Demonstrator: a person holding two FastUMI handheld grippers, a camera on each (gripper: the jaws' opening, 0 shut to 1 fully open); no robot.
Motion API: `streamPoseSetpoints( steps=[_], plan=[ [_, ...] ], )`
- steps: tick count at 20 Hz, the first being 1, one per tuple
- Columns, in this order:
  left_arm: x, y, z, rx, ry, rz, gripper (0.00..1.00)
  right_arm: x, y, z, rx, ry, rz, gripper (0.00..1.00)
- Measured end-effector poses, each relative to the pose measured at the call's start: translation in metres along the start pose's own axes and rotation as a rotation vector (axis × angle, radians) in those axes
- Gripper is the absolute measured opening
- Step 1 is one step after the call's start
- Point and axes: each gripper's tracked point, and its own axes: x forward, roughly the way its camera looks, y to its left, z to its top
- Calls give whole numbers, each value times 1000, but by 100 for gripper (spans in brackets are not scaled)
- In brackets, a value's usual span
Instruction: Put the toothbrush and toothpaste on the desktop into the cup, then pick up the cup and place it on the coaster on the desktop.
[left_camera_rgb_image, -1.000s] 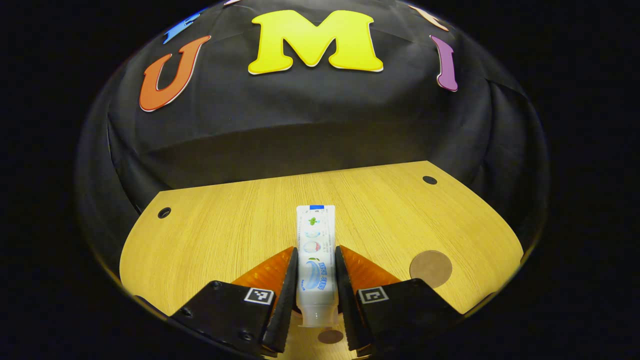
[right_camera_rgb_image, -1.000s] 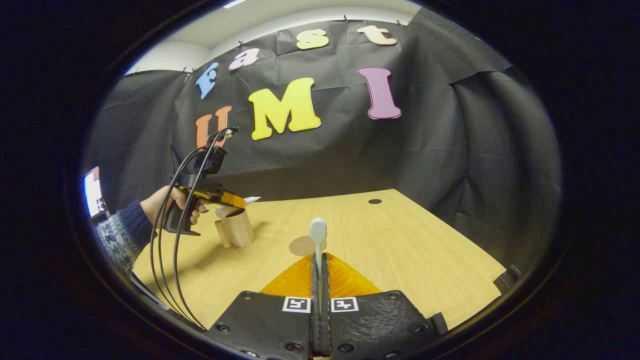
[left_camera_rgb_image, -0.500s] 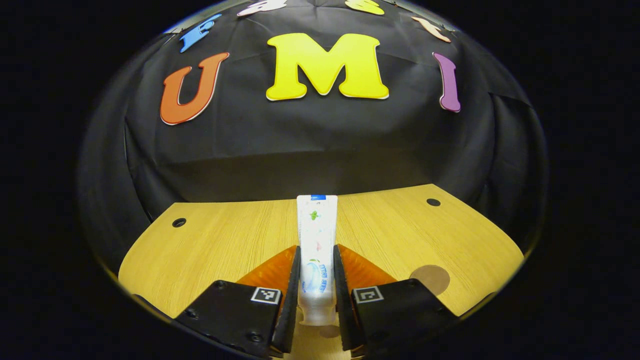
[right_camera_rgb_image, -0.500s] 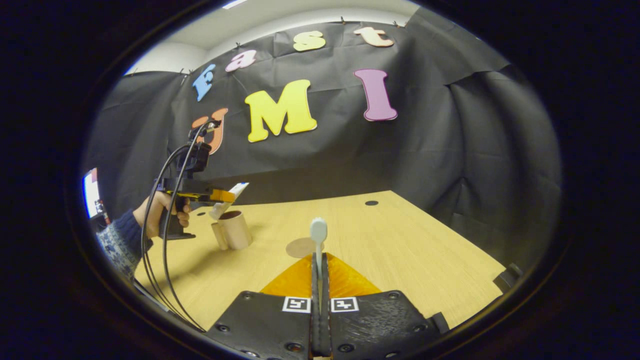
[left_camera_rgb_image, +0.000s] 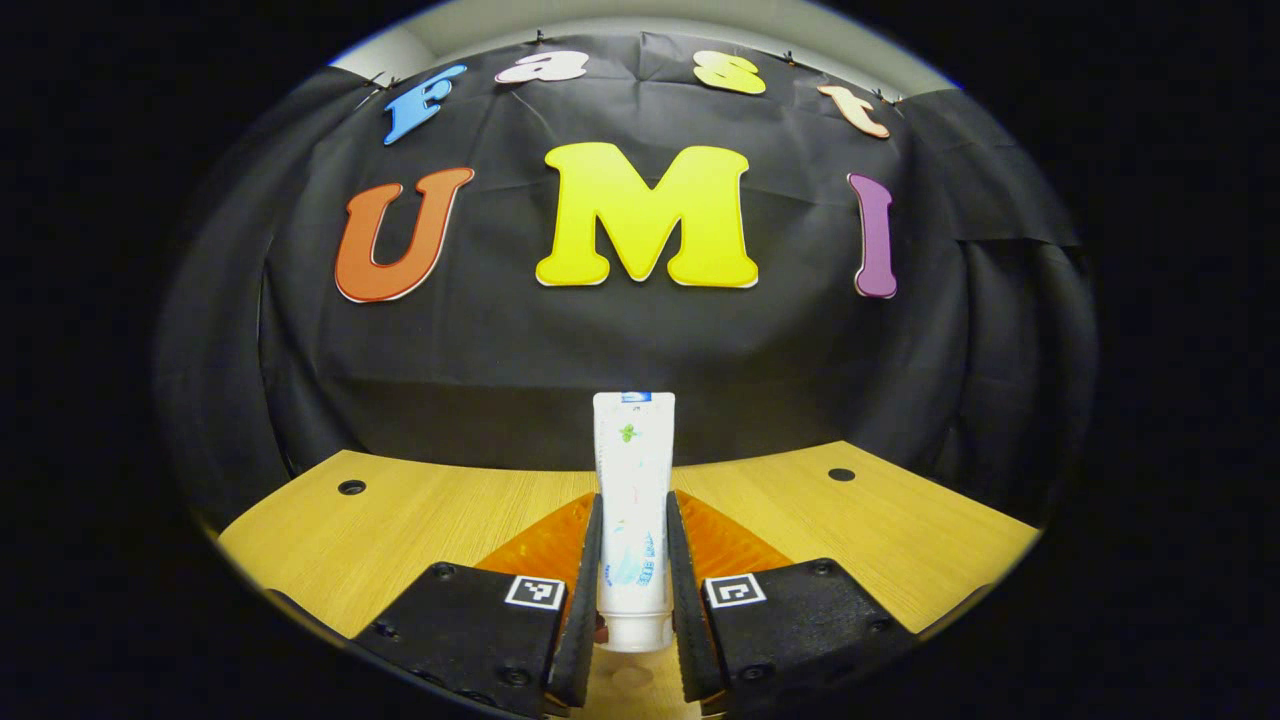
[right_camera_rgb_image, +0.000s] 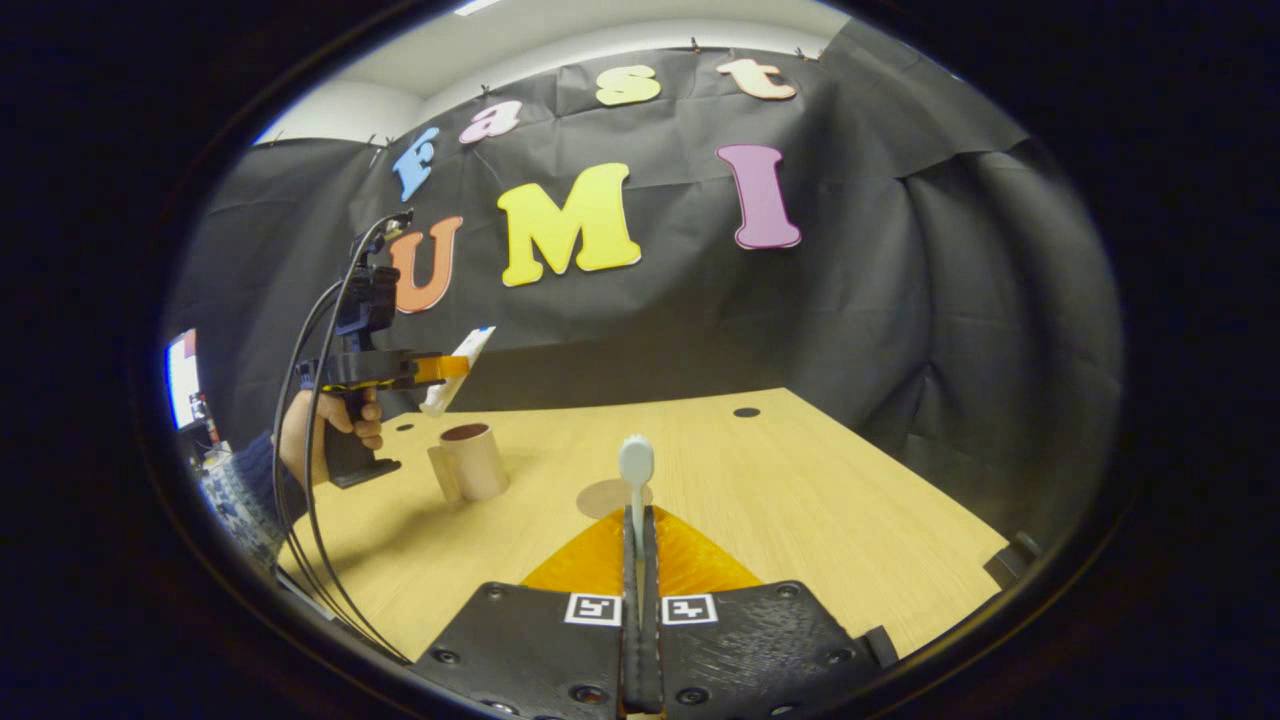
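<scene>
L gripper (left_camera_rgb_image: 634, 535) clamped on toothpaste tube (left_camera_rgb_image: 633, 480), held above the cup (right_camera_rgb_image: 470, 460). R gripper (right_camera_rgb_image: 640, 530) clamped on toothbrush (right_camera_rgb_image: 636, 475). Coaster (right_camera_rgb_image: 603, 497) bare on desktop (right_camera_rgb_image: 800, 500).

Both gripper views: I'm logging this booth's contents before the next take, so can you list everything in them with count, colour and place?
toothpaste: one, white tube with blue print, held off the desktop between the left tool's fingers, cap end nearest the camera.
toothbrush: one, white, head forward, clamped in the right tool.
cup: one, tan with a handle, upright on the desktop's left part in the right gripper view, below the toothpaste.
coaster: one, brown, round, flat on the desktop right of the cup.
desktop: one, light wood, with dark holes near the back edge.
screen: one, lit, at the far left edge.
hand: one, dark patterned sleeve, gripping the left tool's handle.
left tool: shut on the toothpaste.
right tool: shut on the toothbrush.
</scene>
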Motion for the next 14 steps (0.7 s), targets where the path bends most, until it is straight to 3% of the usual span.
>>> streamPoseSetpoints(
  steps=[7, 14],
  plan=[
    [14, 9, -30, -41, 39, 15, 39, 0, 7, 7, -24, -11, -1, 0],
    [4, 18, -12, -28, -6, 16, 43, 4, 18, 8, -39, -7, 3, 0]
  ],
)
